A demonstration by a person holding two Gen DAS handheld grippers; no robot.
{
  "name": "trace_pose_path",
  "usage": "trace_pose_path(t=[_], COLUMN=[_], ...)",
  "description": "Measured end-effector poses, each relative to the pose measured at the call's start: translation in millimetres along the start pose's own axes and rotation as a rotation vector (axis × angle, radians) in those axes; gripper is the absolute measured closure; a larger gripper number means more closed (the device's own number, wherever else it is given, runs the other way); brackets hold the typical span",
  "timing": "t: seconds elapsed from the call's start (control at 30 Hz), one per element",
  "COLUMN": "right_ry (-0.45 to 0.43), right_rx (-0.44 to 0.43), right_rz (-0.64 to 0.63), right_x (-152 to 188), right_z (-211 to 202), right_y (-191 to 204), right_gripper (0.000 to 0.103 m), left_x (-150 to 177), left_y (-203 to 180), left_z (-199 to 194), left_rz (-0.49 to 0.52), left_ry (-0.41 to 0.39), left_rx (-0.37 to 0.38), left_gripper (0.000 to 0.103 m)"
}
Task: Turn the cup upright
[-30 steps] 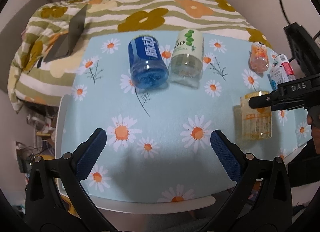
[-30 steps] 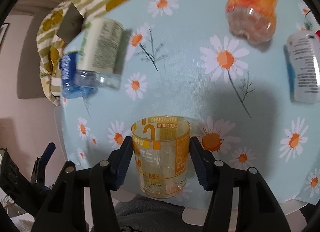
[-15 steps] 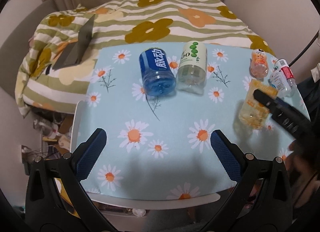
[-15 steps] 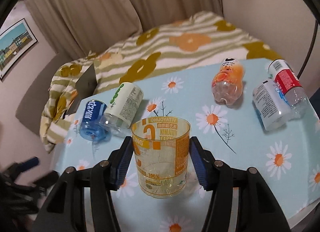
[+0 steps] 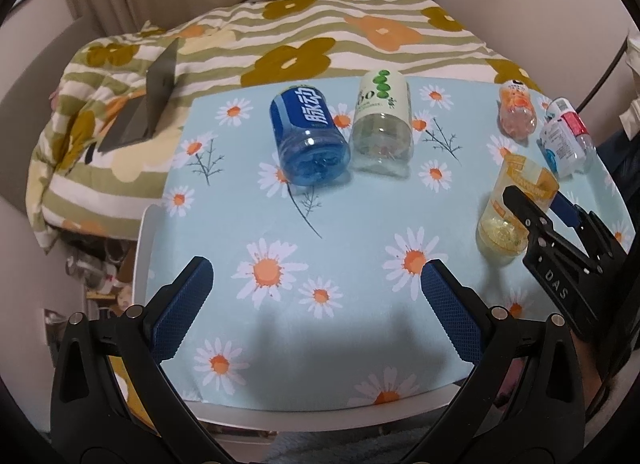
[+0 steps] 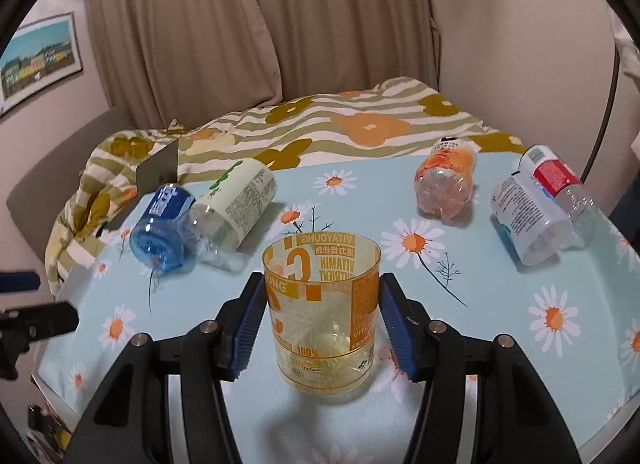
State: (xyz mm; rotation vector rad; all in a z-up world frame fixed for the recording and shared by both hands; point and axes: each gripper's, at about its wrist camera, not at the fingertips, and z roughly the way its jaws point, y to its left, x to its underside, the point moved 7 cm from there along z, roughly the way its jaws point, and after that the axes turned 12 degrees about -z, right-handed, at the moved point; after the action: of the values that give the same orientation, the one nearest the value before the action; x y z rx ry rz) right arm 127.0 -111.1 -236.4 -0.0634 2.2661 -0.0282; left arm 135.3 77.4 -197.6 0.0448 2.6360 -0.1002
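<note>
From the left wrist view, the left gripper (image 5: pixel 316 296) hangs over the near edge of the daisy-print light-blue tablecloth (image 5: pixel 360 224), its blue pads spread wide with nothing between them. Far across the cloth a blue plastic bottle (image 5: pixel 308 138) and a clear bottle with a white and green label (image 5: pixel 382 124) lie on their sides, touching. At the right, the transparent yellow-orange plastic cup (image 5: pixel 514 204) stands mouth-up, clamped by the right gripper (image 5: pixel 536 204).

Through the right wrist view, the right gripper (image 6: pixel 320 320) has both blue pads pressed to the sides of the cup (image 6: pixel 322 304), which sits upright with its base on or just above the cloth (image 6: pixel 500 344); I cannot tell which. Beyond it to the right lie an orange-labelled clear bottle (image 6: pixel 446 180) and, further right, two bottles, a white-labelled one (image 6: pixel 526 216) and a red-labelled one (image 6: pixel 560 180).
</note>
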Motion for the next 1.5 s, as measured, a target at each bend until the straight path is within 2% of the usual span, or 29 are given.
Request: trace_pose_path(t=[0.3, 0.77, 0.8, 0.9, 0.97, 1.17, 1.23, 1.33, 1.5], right_ry=[0.003, 0.012, 0.023, 0.018, 0.017, 0.039, 0.047, 0.101, 0.190], right_rx=[0.001, 0.020, 0.025, 0.017, 0.008, -0.025, -0.013, -0.018, -0.005], right_rz=[-0.056, -0.081, -0.077, -0.058, -0.056, -0.085, -0.091, -0.082, -0.067], right_x=[20, 24, 24, 23, 20, 2, -8, -21, -38], right_z=[-17, -21, -20, -22, -26, -54, -72, -95, -128], right_y=[6, 11, 11, 9, 8, -6, -18, -38, -75], right_gripper=[0.050, 0.047, 0.044, 0.009, 0.001, 0.000, 0.000, 0.000, 0.000], left_x=[14, 23, 22, 22, 21, 19, 16, 12, 10], left_y=[-5, -6, -6, -5, -4, -9, -15, -25, -47], left_z=[-1, -7, -8, -11, -15, -40, -53, -76, -109], left_rz=[0.019, 0.015, 0.014, 0.012, 0.008, -0.043, -0.057, -0.087, -0.116], left_ry=[0.003, -0.010, -0.011, -0.019, -0.029, -0.047, -0.060, -0.089, -0.094], left_rx=[0.012, 0.017, 0.017, 0.010, 0.001, -0.010, -0.011, -0.029, -0.048], left_gripper=[0.000, 0.000, 0.000, 0.000, 0.000, 0.000, 0.000, 0.000, 0.000])
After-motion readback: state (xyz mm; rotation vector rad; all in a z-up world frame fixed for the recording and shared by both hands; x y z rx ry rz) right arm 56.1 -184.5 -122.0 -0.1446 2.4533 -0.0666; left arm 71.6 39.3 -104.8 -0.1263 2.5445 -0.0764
